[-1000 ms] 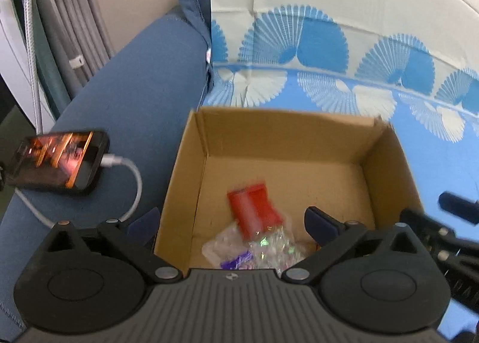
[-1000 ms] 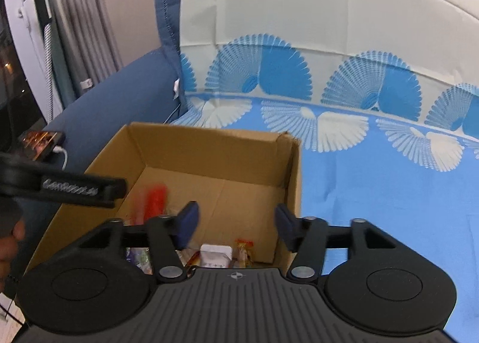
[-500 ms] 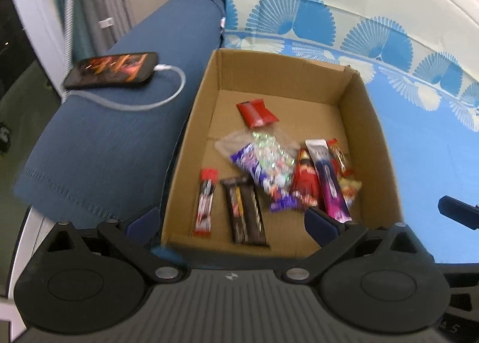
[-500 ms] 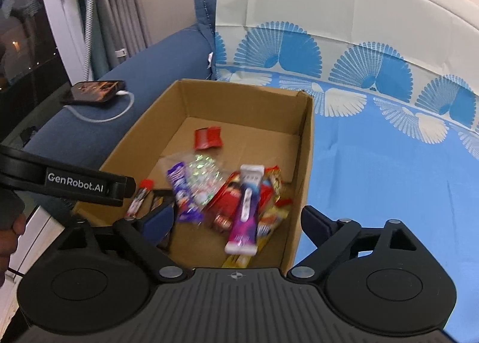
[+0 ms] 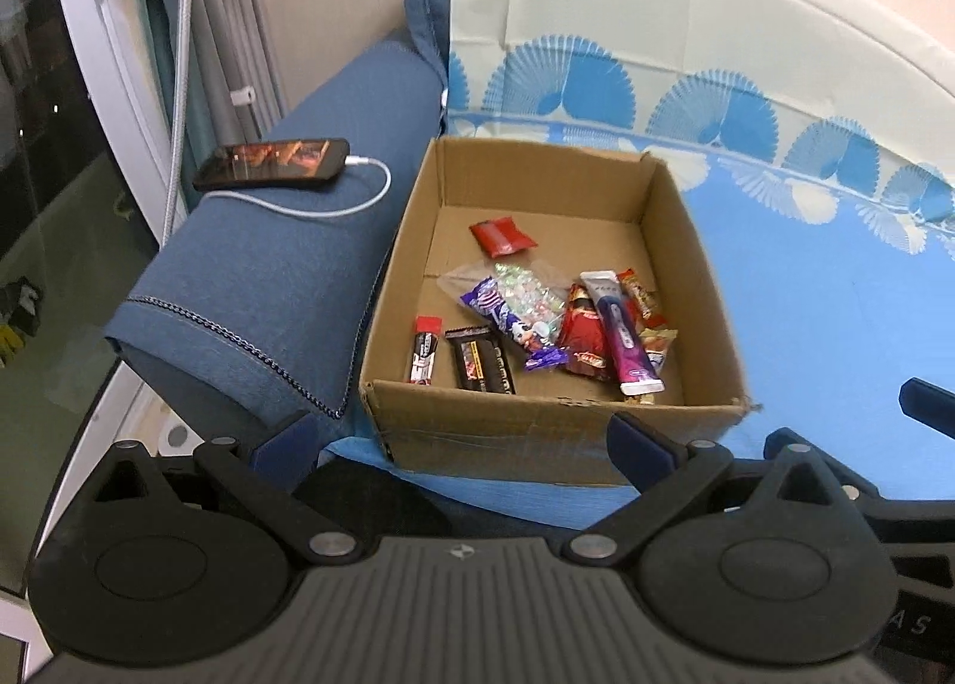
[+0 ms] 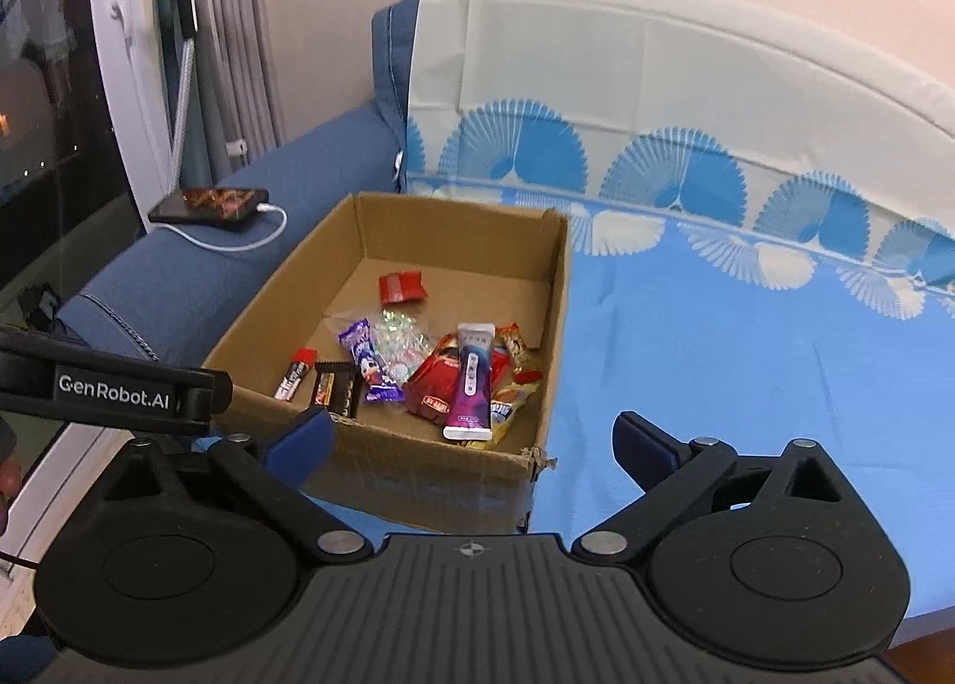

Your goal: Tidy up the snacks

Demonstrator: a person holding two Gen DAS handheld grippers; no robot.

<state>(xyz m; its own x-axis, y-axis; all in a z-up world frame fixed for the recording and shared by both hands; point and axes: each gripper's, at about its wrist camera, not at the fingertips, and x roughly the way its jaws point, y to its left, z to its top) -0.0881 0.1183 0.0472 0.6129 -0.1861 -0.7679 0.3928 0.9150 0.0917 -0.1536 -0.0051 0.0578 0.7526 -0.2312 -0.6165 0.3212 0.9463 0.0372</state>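
The right gripper (image 6: 471, 439) has its jaws spread wide, having just been opening, and nothing sits between them; its blue pads hang in front of the near wall of the cardboard box (image 6: 418, 475) without touching it. The left gripper (image 5: 465, 445) is likewise wide apart and empty, its pads held short of the box's near wall (image 5: 537, 433), one over the edge of the blue armrest (image 5: 268, 278) and the other in front of the box's right part. The box stands open-topped on the blue patterned sheet (image 6: 716, 361), just beside the armrest, its long axis running away from the cameras toward the backrest. Inside it the snacks lie flat on the floor. A small red packet (image 5: 500, 236) sits alone toward the far end. A purple and white tube-shaped pack (image 5: 621, 332) lies with its long axis running near to far, slightly slanted, its sealed flat end nearest the front wall, resting on top of a red pouch (image 5: 582, 338). A purple wrapper (image 5: 507, 326) lies diagonally over a clear bag of small sweets (image 5: 525, 296). A dark chocolate bar (image 5: 480, 364) and a thin red-topped stick (image 5: 424, 356) lie side by side near the front left corner, both pointing near to far. On the armrest, well apart from the box, a phone (image 5: 271, 163) lies with a white cable (image 5: 334, 206) plugged in.
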